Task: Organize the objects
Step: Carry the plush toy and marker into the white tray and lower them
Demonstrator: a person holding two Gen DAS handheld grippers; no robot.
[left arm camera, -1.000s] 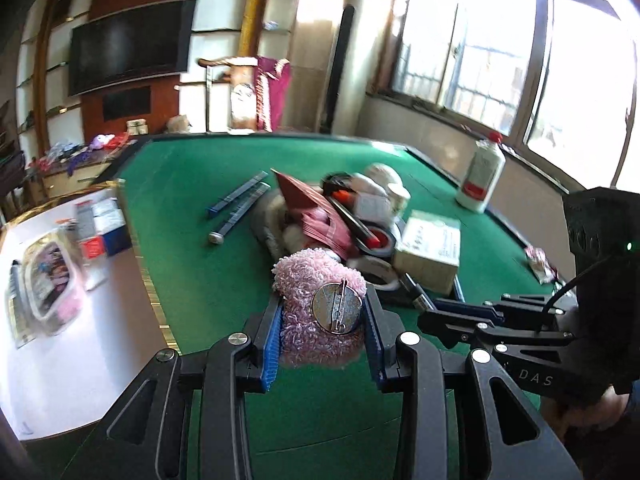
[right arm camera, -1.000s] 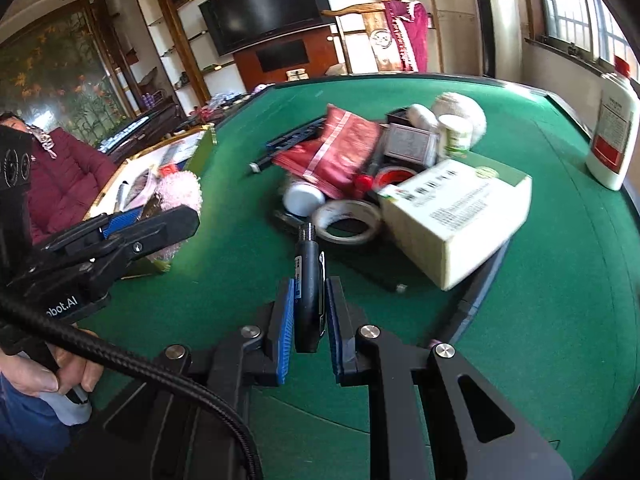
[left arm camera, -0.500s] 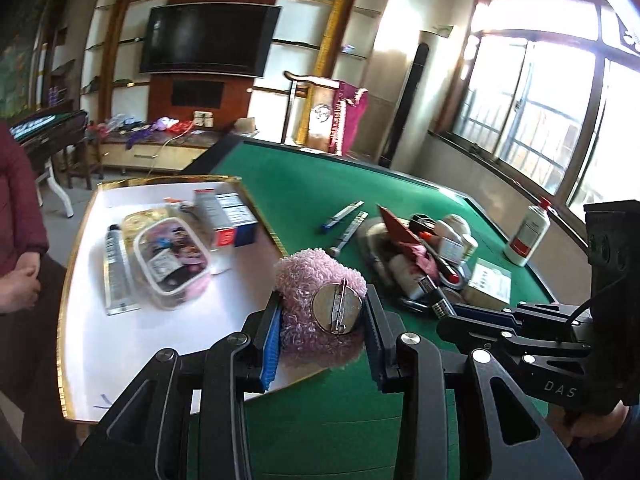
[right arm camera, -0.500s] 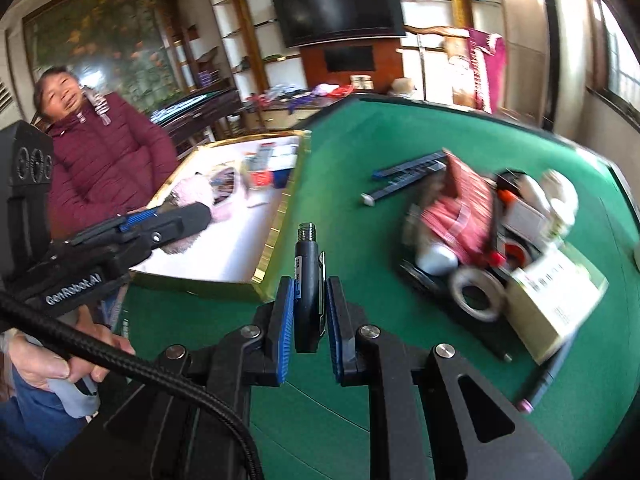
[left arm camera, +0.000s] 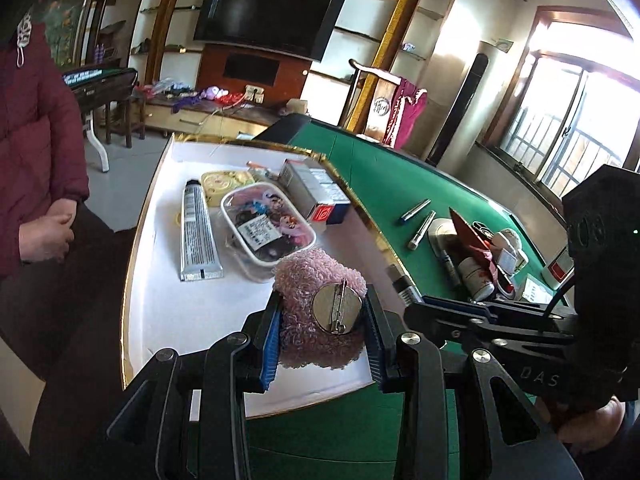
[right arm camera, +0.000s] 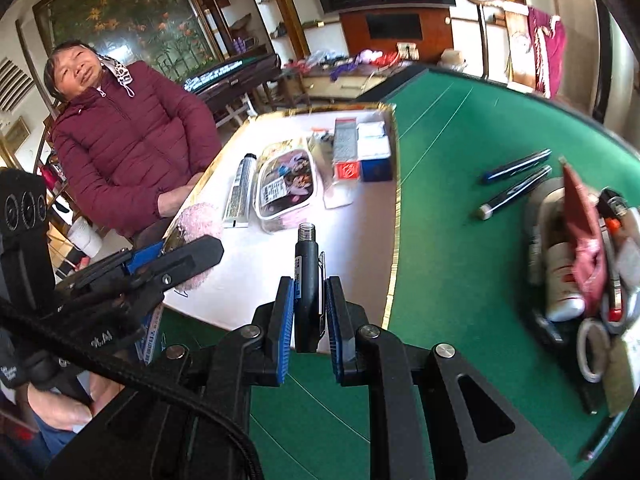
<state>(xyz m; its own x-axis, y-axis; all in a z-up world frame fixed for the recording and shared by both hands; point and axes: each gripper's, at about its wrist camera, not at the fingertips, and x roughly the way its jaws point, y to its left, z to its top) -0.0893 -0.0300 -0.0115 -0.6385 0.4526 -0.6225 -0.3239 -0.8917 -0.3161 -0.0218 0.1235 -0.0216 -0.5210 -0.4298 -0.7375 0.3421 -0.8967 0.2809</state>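
left gripper (left arm camera: 322,330) clenches a pink fuzzy brooch (left arm camera: 320,312); right gripper (right arm camera: 309,320) grips what looks like a black pen (right arm camera: 307,280).

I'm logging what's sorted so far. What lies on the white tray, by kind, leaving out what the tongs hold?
Tube: 1
Clear plastic tub: 1
Cartons: 2, one red-ended, one blue
Yellow flat case: 1
Total: 5; small bits behind them are unclear.

A woman in a maroon jacket (right arm camera: 132,148) is seated beside the green worktop (right arm camera: 460,184). A dark television (left arm camera: 268,20) is mounted on the wall, near shelves (left arm camera: 360,36).
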